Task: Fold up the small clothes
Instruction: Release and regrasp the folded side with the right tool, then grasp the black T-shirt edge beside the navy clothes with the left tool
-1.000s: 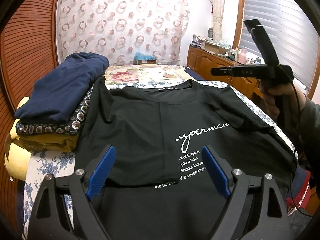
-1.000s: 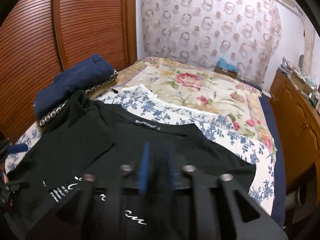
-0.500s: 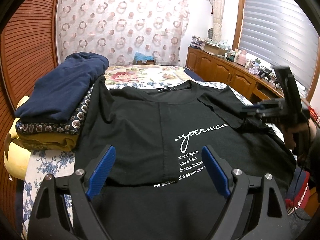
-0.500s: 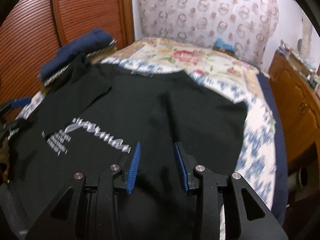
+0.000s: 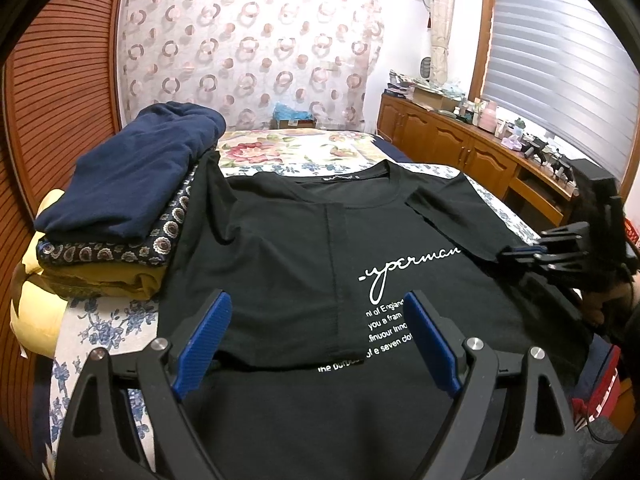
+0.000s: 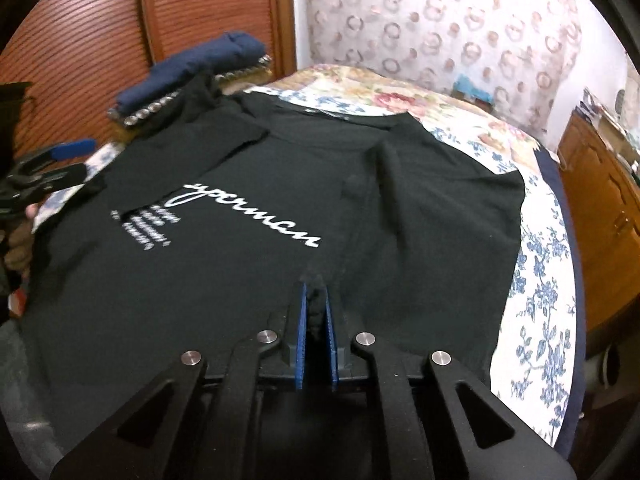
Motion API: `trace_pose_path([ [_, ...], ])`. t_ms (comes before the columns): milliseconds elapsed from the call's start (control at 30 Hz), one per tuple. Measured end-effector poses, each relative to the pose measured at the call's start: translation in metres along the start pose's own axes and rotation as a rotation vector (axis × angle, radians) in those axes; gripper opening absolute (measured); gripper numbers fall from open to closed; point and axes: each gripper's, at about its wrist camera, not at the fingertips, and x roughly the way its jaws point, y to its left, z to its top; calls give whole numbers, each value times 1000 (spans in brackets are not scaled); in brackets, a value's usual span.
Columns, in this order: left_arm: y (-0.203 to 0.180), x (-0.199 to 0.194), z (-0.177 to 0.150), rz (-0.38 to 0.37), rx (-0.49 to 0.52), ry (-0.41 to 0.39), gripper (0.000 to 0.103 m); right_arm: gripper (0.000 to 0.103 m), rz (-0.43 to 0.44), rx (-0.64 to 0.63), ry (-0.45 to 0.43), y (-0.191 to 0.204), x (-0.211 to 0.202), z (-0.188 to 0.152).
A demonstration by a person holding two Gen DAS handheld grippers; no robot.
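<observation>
We pinch the black T-shirt (image 6: pixel 420 208) edge in our right gripper (image 6: pixel 316 300), whose jaws have just been closing, ready to fold it over; our left gripper (image 5: pixel 316 332) waits wide, empty.

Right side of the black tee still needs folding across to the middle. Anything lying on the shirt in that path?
Nothing visible. The right gripper has just closed on the black T-shirt at its right edge; the fabric toward the middle is bare. The open left gripper sits over the near hem, and the stack of folded clothes lies beyond the left side.
</observation>
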Motion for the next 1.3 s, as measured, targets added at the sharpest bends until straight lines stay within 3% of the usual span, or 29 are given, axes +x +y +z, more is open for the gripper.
trace_pose_path([
  [133,3,-2,0,3,-6,-3,88,8,-5,-17,5,8,-11,-11],
  [167,4,-1,1,6,-6,-4,88,11,-10,-19,17,9,-12,-14],
  [233,6,-1,2,14,-7,-5,88,28,16,-5,17,7,-13,-18],
  [333,12,0,7,27,-9,-8,88,37,-6,4,8,4,-15,-16],
  [567,31,1,28,48,31,-29,88,38,-77,75,-58,-25,-20,2],
  [667,39,8,41,42,39,-22,82,38,-139,99,-59,-46,-13,10],
  [700,42,12,48,42,45,-17,79,38,-163,110,-55,-55,-8,13],
  [733,44,16,52,42,54,-13,67,38,-172,118,-50,-61,-6,13],
  [767,46,20,57,43,60,-3,63,38,-186,128,-40,-69,0,15],
  [933,56,44,79,61,64,39,50,38,-213,169,-6,-93,18,17],
  [1100,62,68,97,90,80,77,46,38,-215,178,26,-101,28,15],
  [1300,65,88,107,123,99,115,45,39,-216,180,0,-100,25,8],
])
